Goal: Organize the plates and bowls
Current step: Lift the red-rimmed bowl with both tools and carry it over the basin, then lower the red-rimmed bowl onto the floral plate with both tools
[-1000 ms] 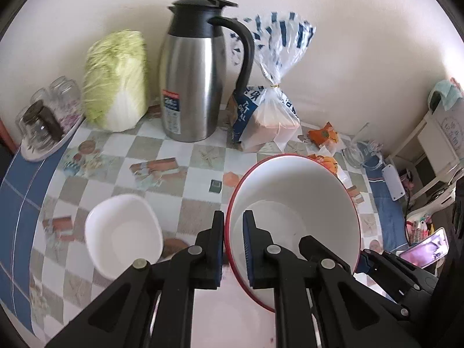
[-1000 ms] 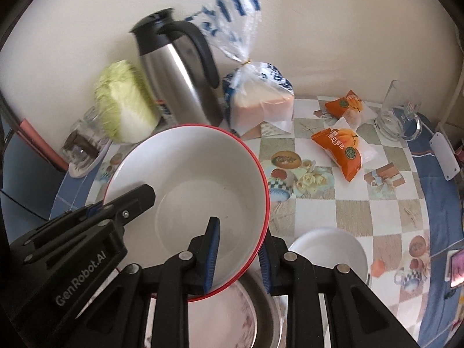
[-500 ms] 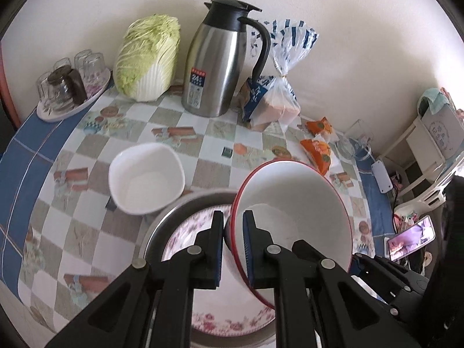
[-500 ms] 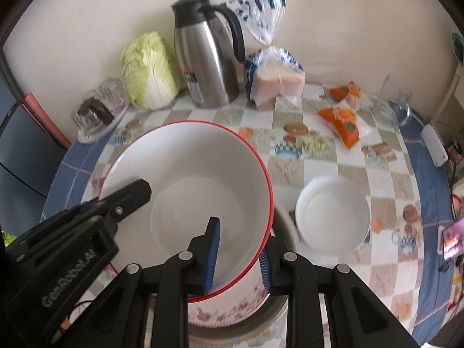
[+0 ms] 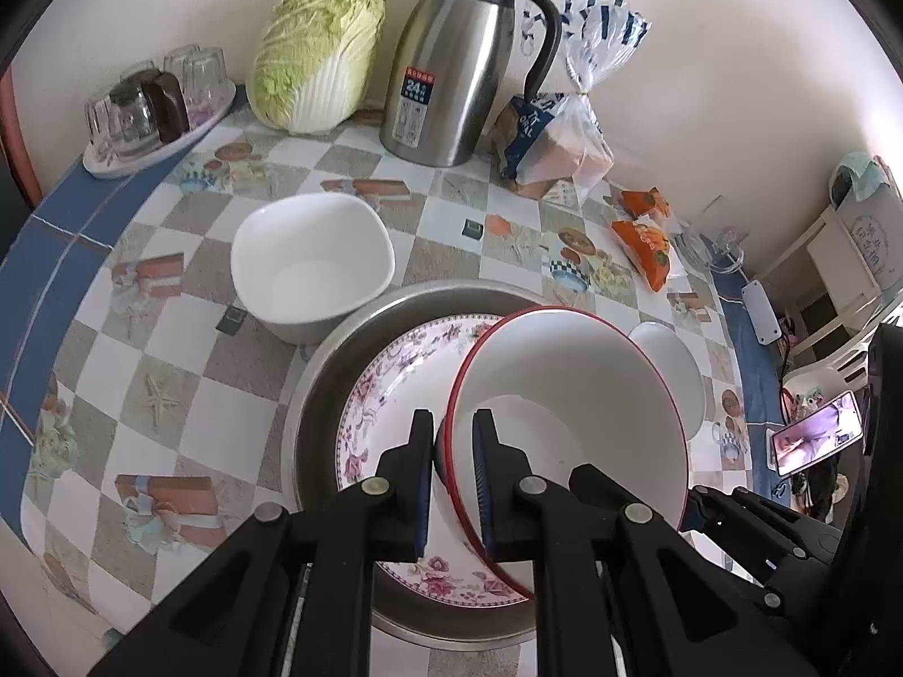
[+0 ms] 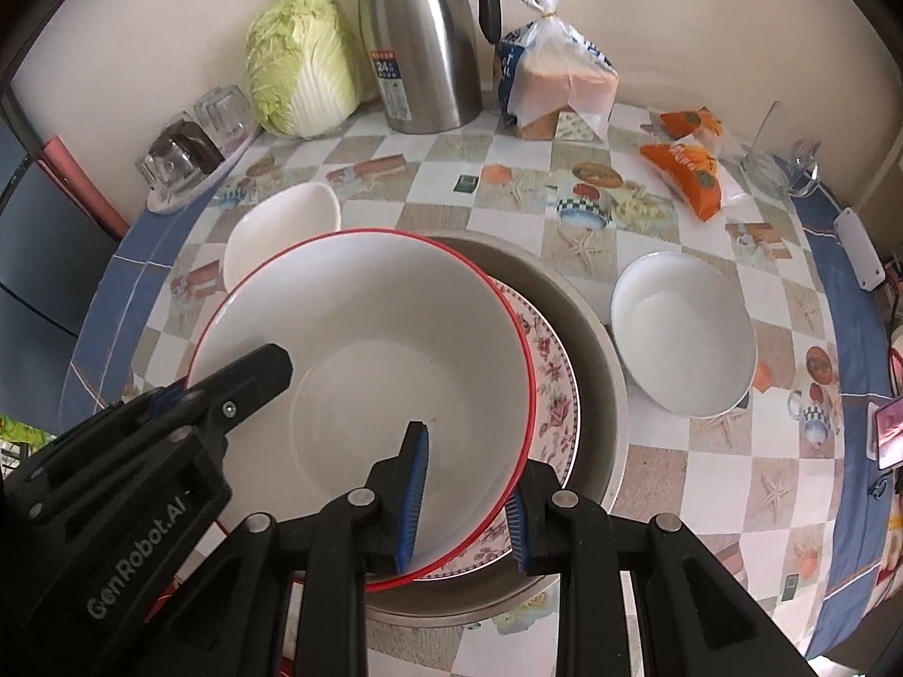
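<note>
1. Left wrist view: I am holding the red-rimmed bowl (image 5: 570,423) with my left gripper (image 5: 454,440), its jaws clamped on the rim, one finger outside the wall and one inside.
2. In the right wrist view my right gripper (image 6: 465,485) is pinching the near rim of the same bowl (image 6: 361,350), so I am carrying it between both hands.
3. The bowl is hanging tilted over the floral plate (image 5: 395,372), which is lying inside the steel basin (image 5: 316,372). I cannot tell whether the bowl's base is touching the plate yet.
4. Two more bowls are waiting on the table: a squarish white one (image 5: 310,265) just beside the basin on one side, a round white one (image 6: 683,333) on the other.
5. I am judging the big bowl to be stiff, glazed ceramic: fairly heavy, slick under the pads and liable to chip. The rim is the only place to take it, and opposite grips are keeping it from swinging.
6. Setting it down level matters, since ceramic on ceramic may crack or skid.
</note>
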